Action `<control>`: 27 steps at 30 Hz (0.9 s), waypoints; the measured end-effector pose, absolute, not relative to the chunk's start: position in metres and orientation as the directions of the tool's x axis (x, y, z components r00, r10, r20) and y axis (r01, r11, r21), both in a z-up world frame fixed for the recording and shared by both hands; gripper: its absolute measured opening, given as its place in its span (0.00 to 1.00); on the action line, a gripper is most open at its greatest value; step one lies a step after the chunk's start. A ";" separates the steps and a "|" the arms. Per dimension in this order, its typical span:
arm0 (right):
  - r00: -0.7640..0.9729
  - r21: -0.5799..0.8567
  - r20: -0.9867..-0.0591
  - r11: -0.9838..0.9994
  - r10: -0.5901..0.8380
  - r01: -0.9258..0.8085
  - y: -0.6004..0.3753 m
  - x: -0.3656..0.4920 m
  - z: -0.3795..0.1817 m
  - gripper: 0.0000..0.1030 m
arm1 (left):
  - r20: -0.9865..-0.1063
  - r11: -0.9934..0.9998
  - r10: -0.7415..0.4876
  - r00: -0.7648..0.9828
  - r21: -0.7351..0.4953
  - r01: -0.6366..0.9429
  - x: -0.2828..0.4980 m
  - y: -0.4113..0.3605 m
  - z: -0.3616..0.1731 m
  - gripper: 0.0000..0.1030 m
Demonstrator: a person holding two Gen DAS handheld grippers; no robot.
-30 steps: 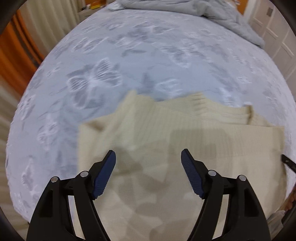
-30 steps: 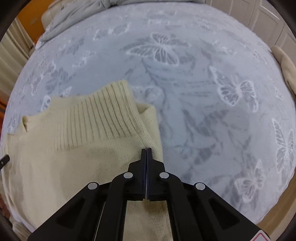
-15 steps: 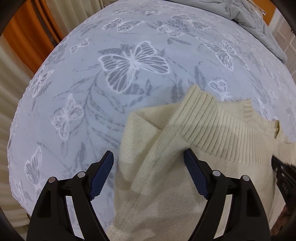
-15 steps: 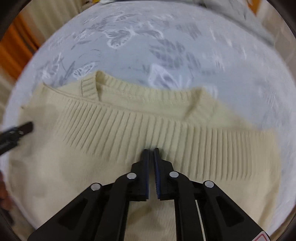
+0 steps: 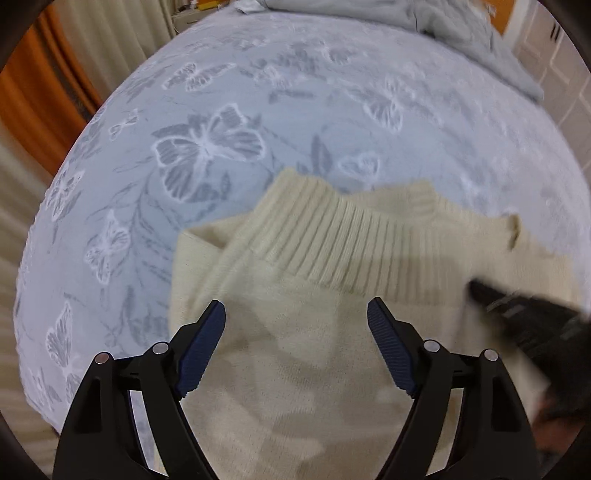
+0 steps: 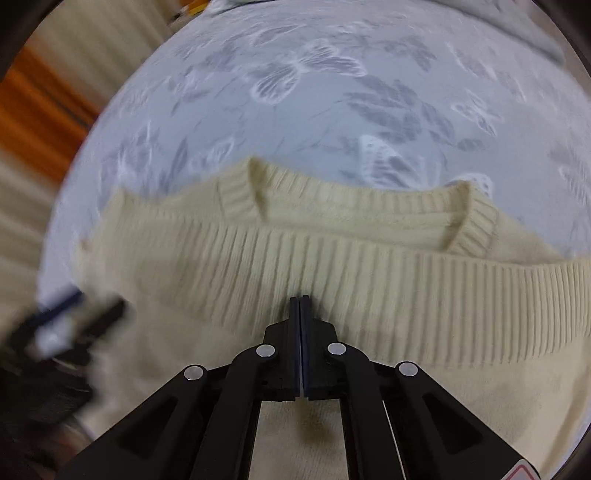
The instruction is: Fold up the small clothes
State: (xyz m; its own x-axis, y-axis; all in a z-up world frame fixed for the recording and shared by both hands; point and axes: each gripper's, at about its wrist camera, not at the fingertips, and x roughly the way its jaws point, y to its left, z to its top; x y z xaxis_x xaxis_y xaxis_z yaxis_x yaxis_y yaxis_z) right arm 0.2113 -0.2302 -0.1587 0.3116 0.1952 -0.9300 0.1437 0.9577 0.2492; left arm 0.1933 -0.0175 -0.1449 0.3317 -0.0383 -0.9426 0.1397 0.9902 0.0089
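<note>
A cream knit sweater (image 5: 332,258) lies on the bed, its ribbed hem folded up over the body toward the neckline (image 6: 458,221). My left gripper (image 5: 295,325) is open and empty, hovering over the sweater's left part. My right gripper (image 6: 300,301) has its jaws closed together at the ribbed hem (image 6: 369,280); I cannot tell whether fabric is pinched between them. The right gripper shows as a dark blur in the left wrist view (image 5: 524,310). The left gripper shows blurred in the right wrist view (image 6: 62,325).
The bed is covered by a pale blue butterfly-print sheet (image 5: 221,122). A grey blanket (image 5: 424,14) is bunched at the far end. Orange and beige curtains (image 5: 33,92) hang to the left. White cupboard doors (image 5: 569,66) stand far right.
The right gripper has carried its view from the sweater's right edge to the middle of the ribbed hem. The left gripper stayed open and shifted over the sweater's left side.
</note>
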 end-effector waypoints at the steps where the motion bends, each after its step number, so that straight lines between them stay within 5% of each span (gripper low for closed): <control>1: 0.339 0.262 -0.920 0.952 0.196 0.162 -0.239 0.207 -0.149 0.03 | -0.944 0.991 -0.046 0.326 -0.001 0.136 0.192 -0.016 -0.146 0.75; 5: 0.407 0.113 -0.913 0.969 0.015 0.218 -0.302 0.153 -0.124 0.04 | -0.938 0.990 -0.078 0.338 -0.033 0.137 0.182 -0.008 -0.140 0.75; 13: 0.191 -0.099 -0.952 0.834 -0.238 0.543 -0.444 0.049 -0.158 0.08 | -0.942 0.992 -0.073 0.329 -0.034 0.122 0.152 0.000 -0.141 0.78; 18: 0.375 0.107 -0.918 0.831 -0.128 0.546 -0.421 0.013 -0.118 0.09 | -0.939 0.991 -0.069 0.337 -0.027 0.128 0.126 0.004 -0.131 0.78; 27: 0.394 0.247 -0.893 0.968 0.216 0.031 -0.203 0.053 -0.118 0.09 | -0.942 0.980 -0.035 0.333 0.033 0.198 0.081 -0.008 -0.132 0.79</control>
State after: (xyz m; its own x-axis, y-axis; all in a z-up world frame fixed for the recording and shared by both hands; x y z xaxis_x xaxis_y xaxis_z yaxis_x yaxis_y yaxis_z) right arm 0.0528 -0.2035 -0.1185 0.3945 0.2158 -0.8932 0.0307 0.9684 0.2475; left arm 0.0808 -0.0076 -0.1315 0.3332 -0.0354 -0.9422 0.1978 0.9797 0.0332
